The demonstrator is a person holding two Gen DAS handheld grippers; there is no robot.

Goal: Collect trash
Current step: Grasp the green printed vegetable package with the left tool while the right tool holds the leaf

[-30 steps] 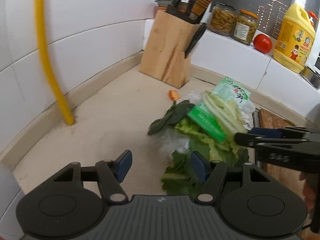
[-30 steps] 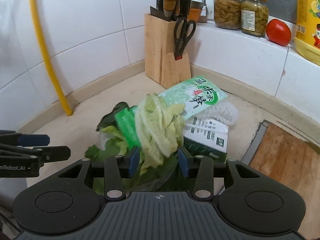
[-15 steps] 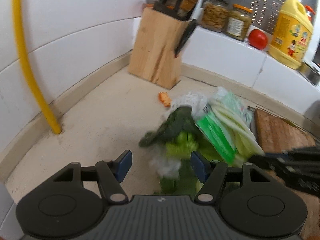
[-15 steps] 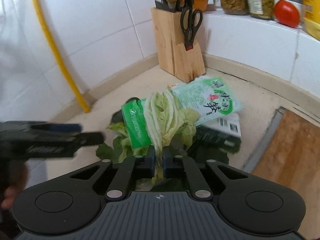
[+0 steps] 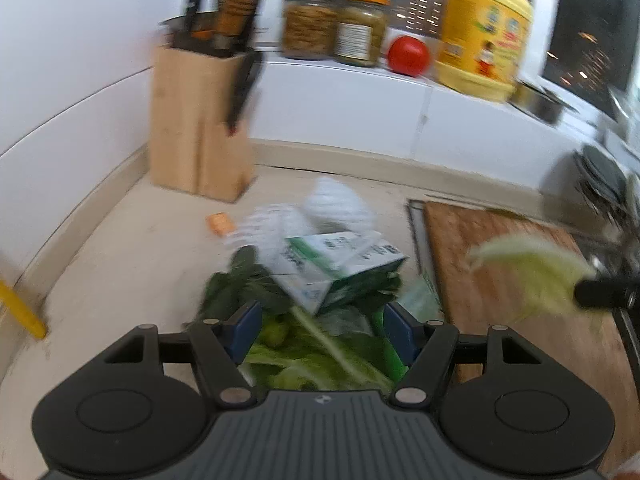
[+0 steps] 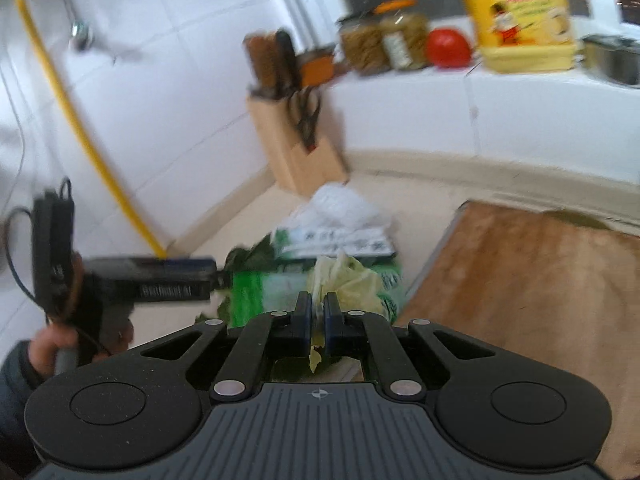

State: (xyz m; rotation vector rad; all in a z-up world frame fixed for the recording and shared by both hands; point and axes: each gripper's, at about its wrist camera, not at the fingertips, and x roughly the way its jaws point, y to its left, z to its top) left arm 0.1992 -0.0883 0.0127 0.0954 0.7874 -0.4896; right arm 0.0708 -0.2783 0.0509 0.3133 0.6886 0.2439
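A trash pile lies on the beige counter: dark green leaves (image 5: 240, 284), pale lettuce scraps (image 5: 312, 364), a green-and-white carton (image 5: 340, 264) and white plastic wrap (image 5: 336, 204). My left gripper (image 5: 322, 330) is open, its blue pads either side of the leafy scraps at the pile's near edge. My right gripper (image 6: 317, 320) is shut on a pale cabbage leaf (image 6: 344, 280), lifted off the pile; in the left wrist view that leaf (image 5: 532, 268) hangs over the cutting board. A green wrapper (image 6: 256, 292) lies below it.
A wooden cutting board (image 5: 500, 264) lies right of the pile. A knife block (image 5: 200, 128) stands at the back left. Jars (image 5: 336, 28), a tomato (image 5: 408, 56) and a yellow bottle (image 5: 484, 28) sit on the ledge. A small orange scrap (image 5: 219, 223) lies near the block. A yellow pipe (image 6: 80, 128) runs down the wall.
My right gripper closed on the cabbage leaf and lifted it up and to the right, over the cutting board. My left gripper moved in closer to the pile, staying open.
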